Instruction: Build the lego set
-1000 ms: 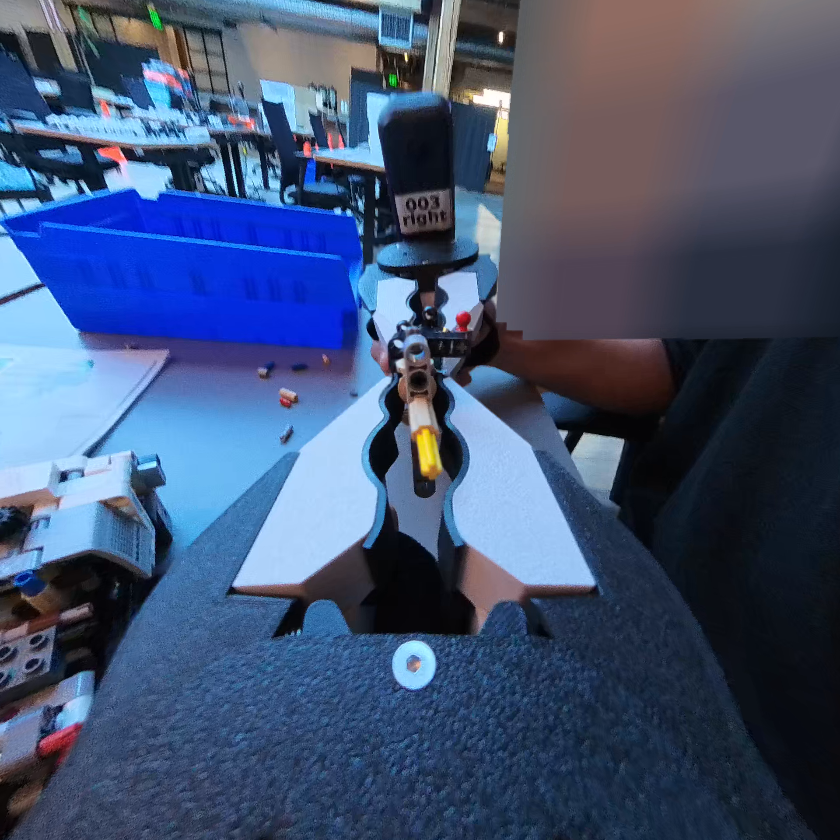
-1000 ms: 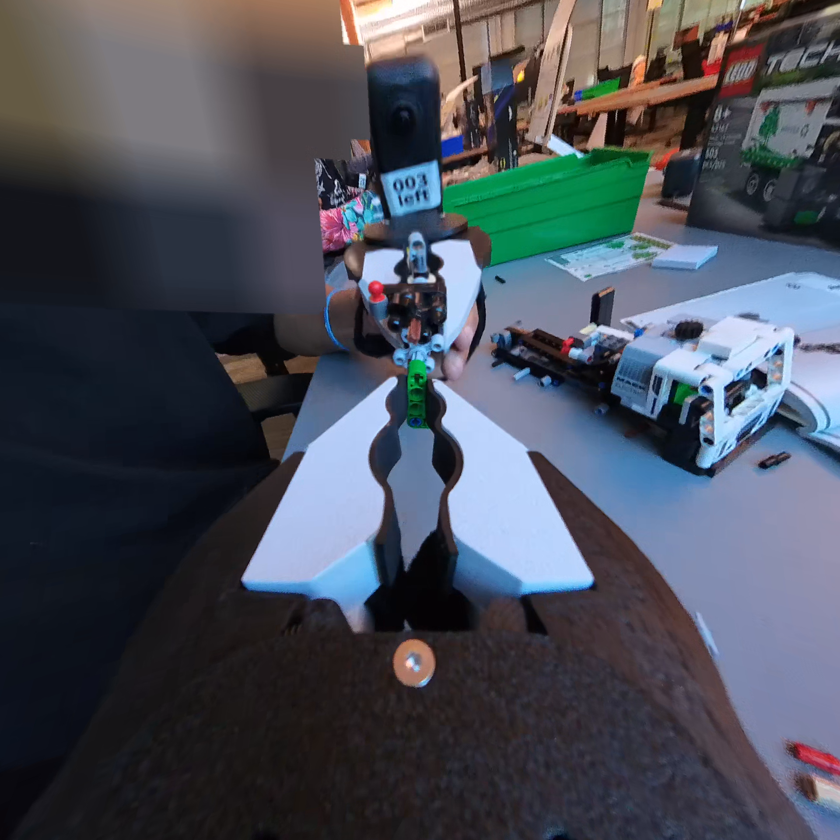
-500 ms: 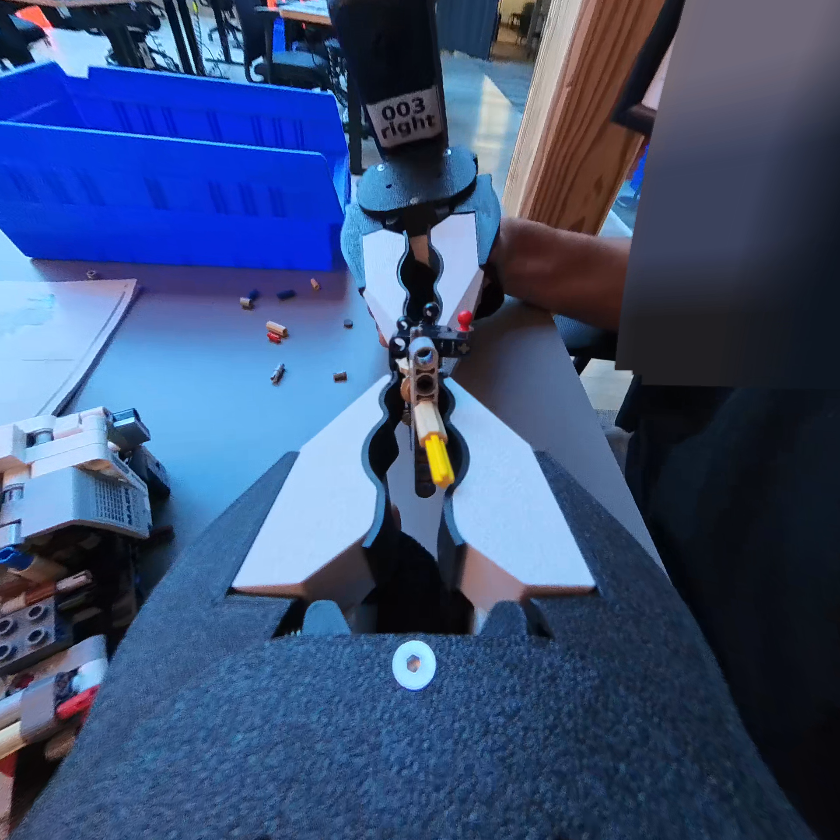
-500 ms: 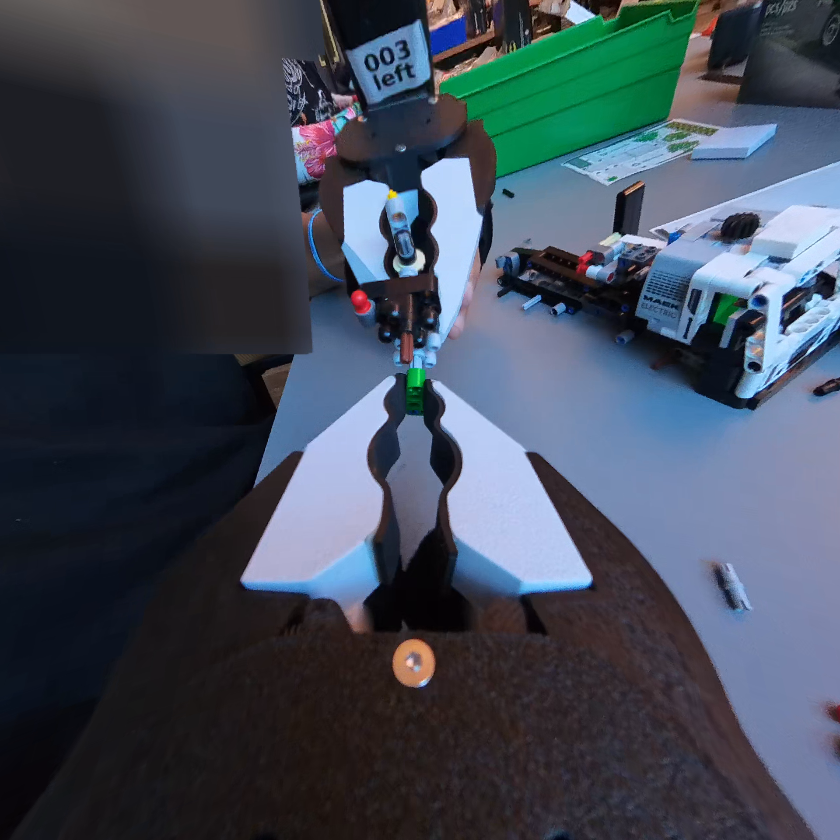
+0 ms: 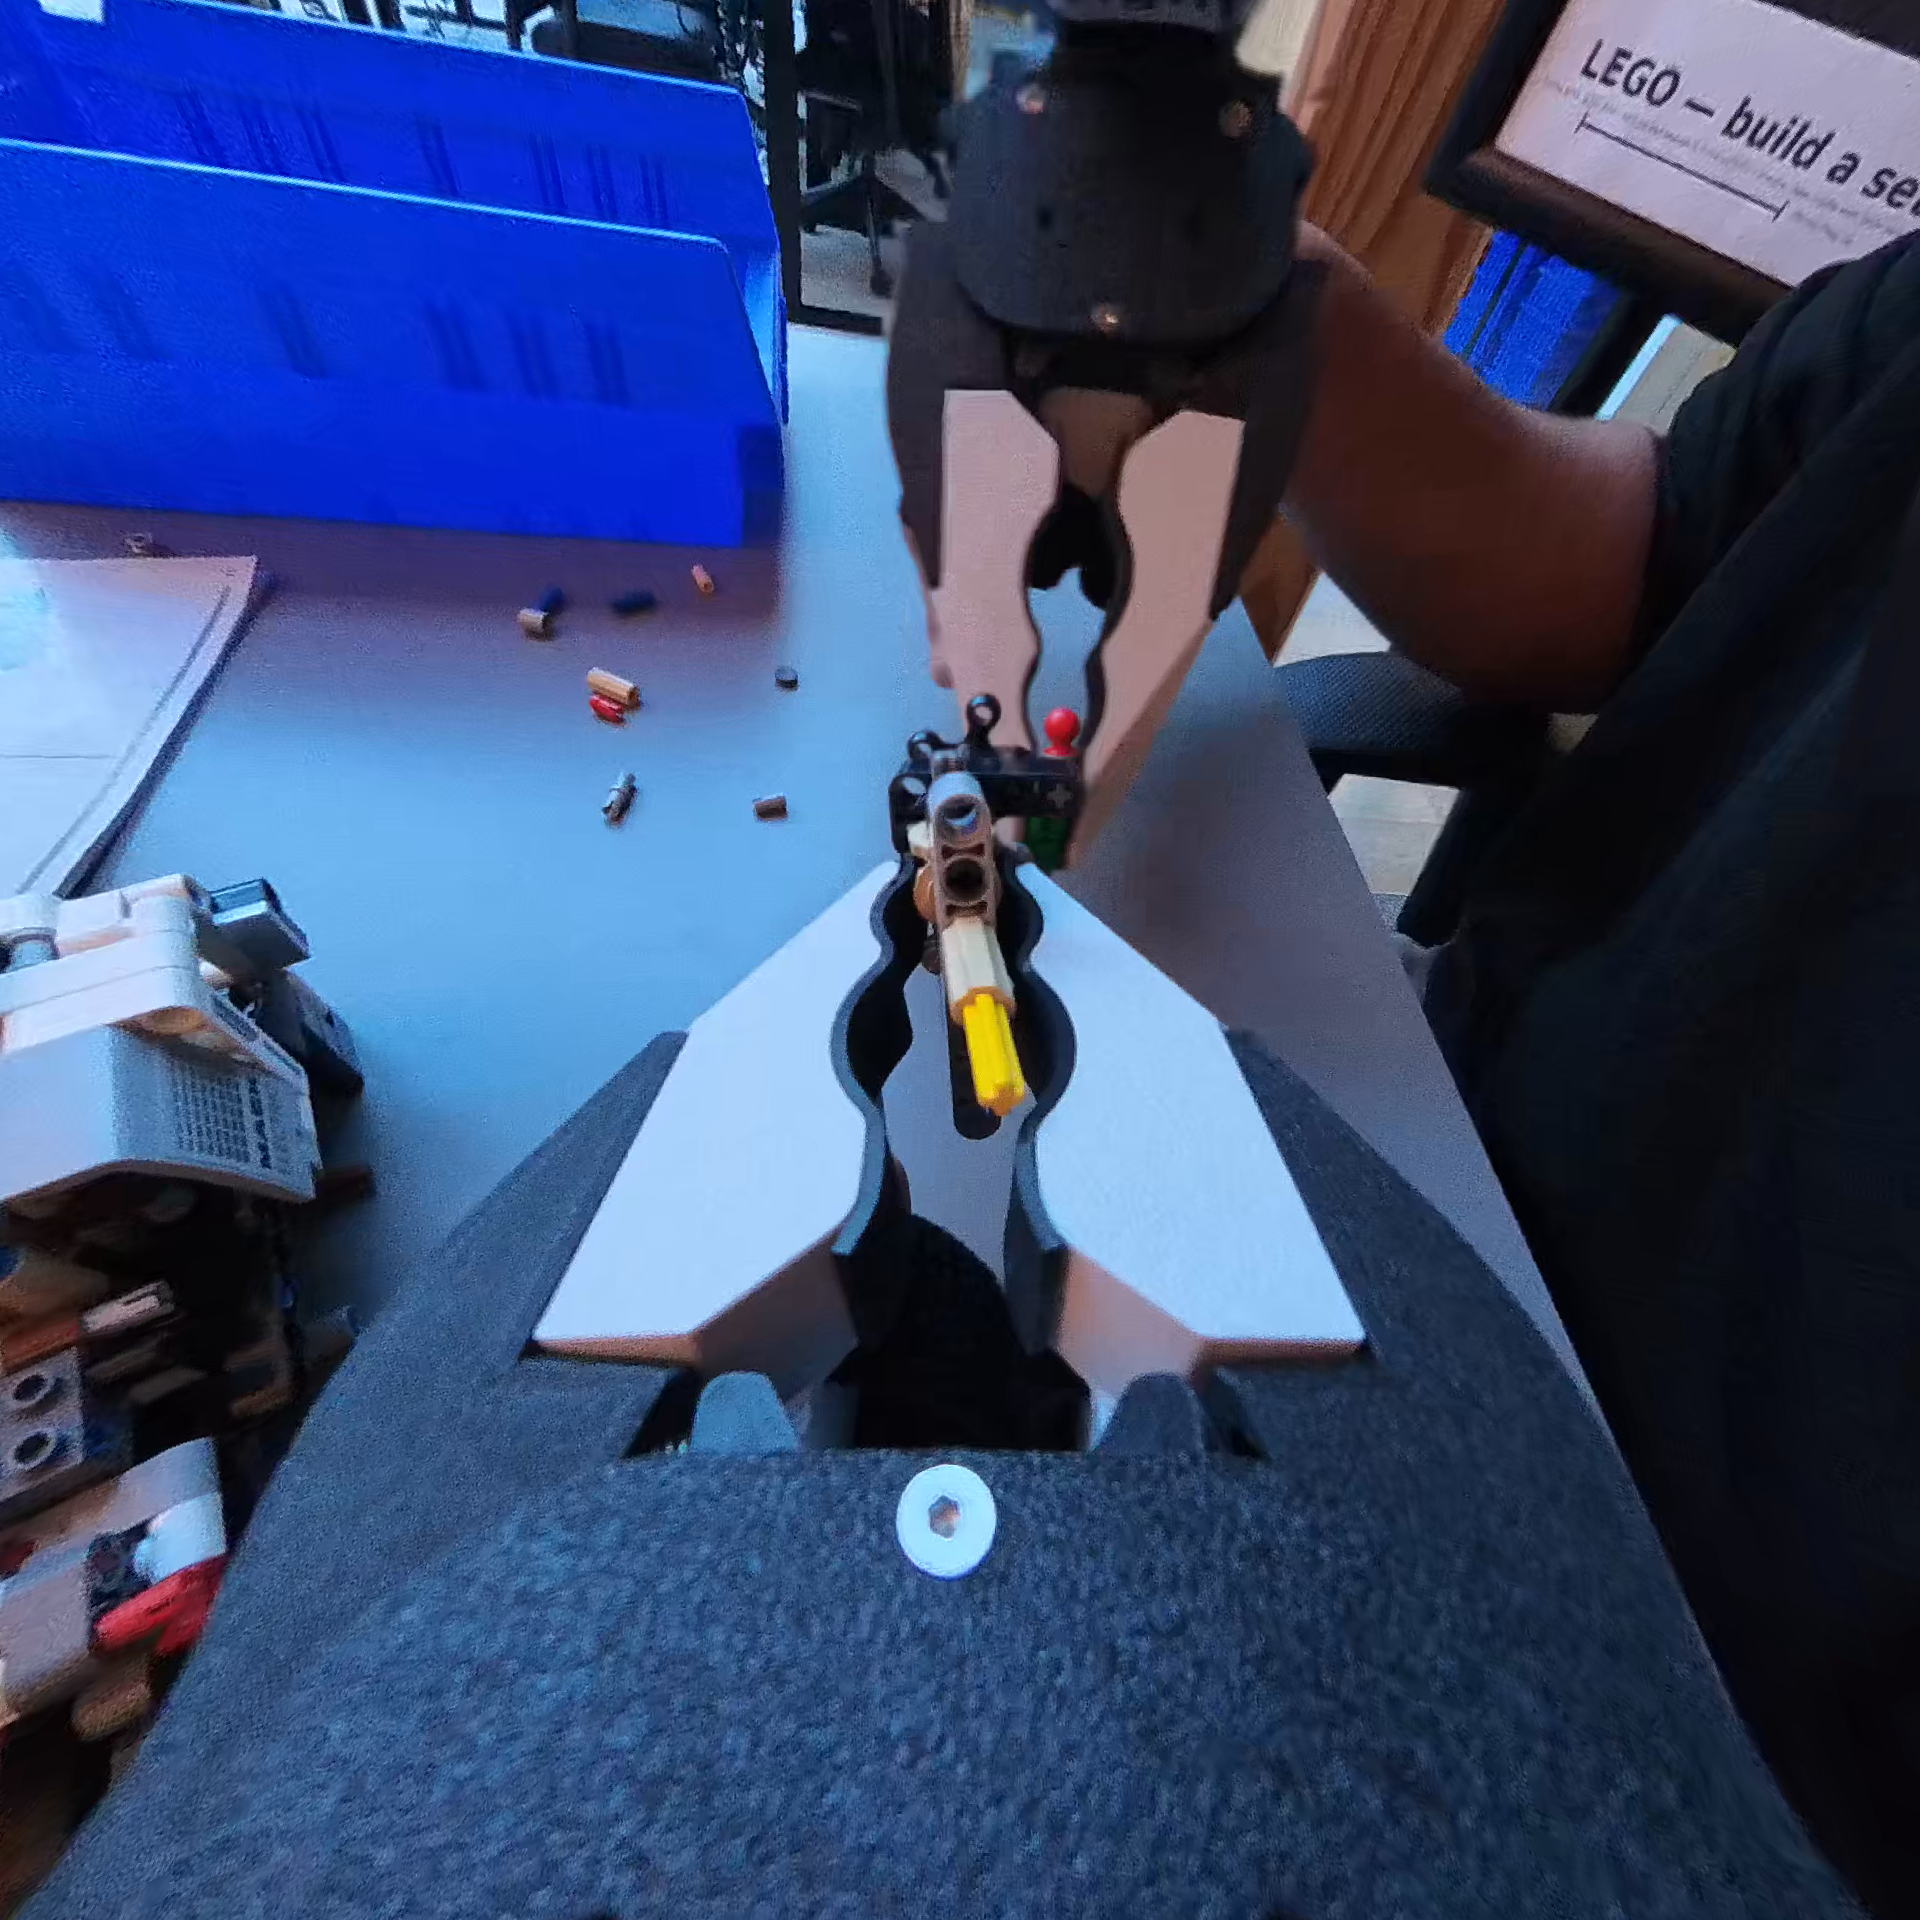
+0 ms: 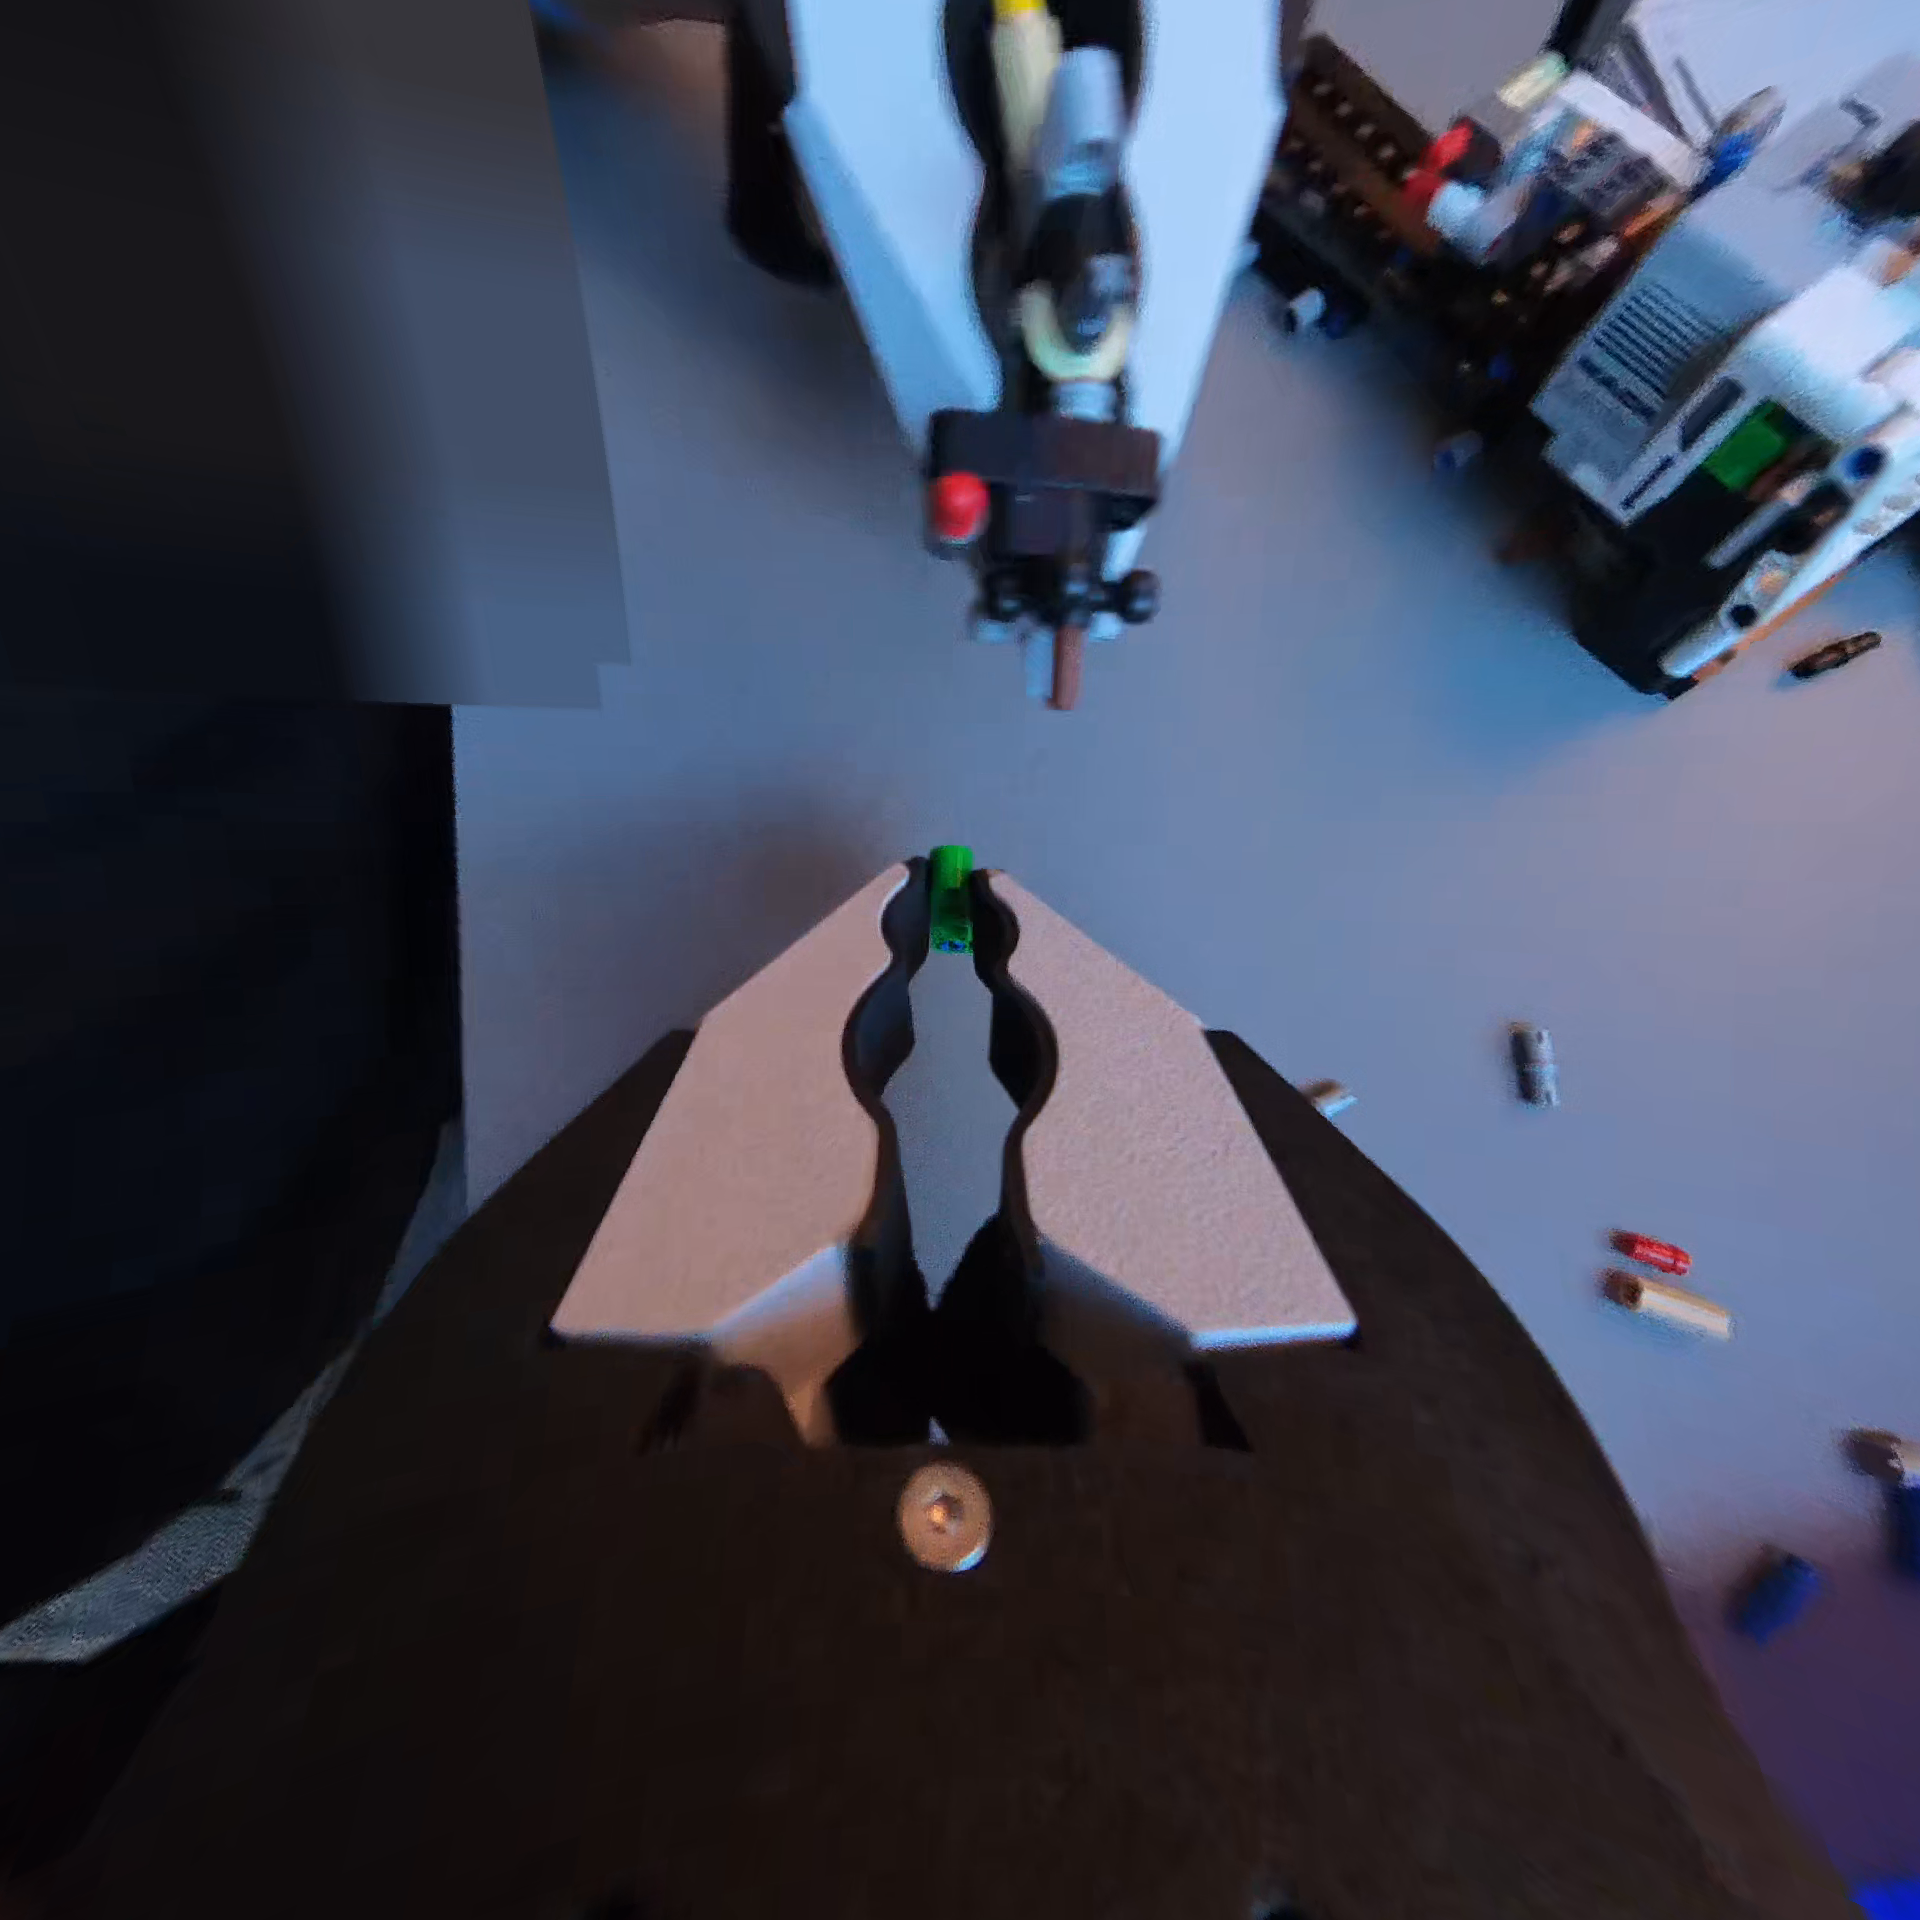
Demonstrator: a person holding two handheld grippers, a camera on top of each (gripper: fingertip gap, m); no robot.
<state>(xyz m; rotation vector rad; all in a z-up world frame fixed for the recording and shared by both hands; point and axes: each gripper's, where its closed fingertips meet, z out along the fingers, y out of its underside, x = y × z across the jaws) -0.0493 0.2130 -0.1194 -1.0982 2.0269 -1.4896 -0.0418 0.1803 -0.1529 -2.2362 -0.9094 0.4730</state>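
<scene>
Left gripper [image 5: 961, 883]: textured black body, silver screw [image 5: 944, 1520] behind white wavy-edged fingers [image 5: 727, 1143]. Person wears black sleeve [image 5: 1787, 436].

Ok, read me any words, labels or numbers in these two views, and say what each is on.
Pale sign in a dark frame, top right of the left wrist view: printed writing, which I won't repeat.
Grey panel on the truck model, left of that view: small lettering, too blurred to read.
Right wrist view: the truck model is blurred; no writing readable.

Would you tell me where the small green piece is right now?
In the right wrist view, the green piece sits pinched at the right hand-held gripper tips, just short of the small assembly.
</scene>
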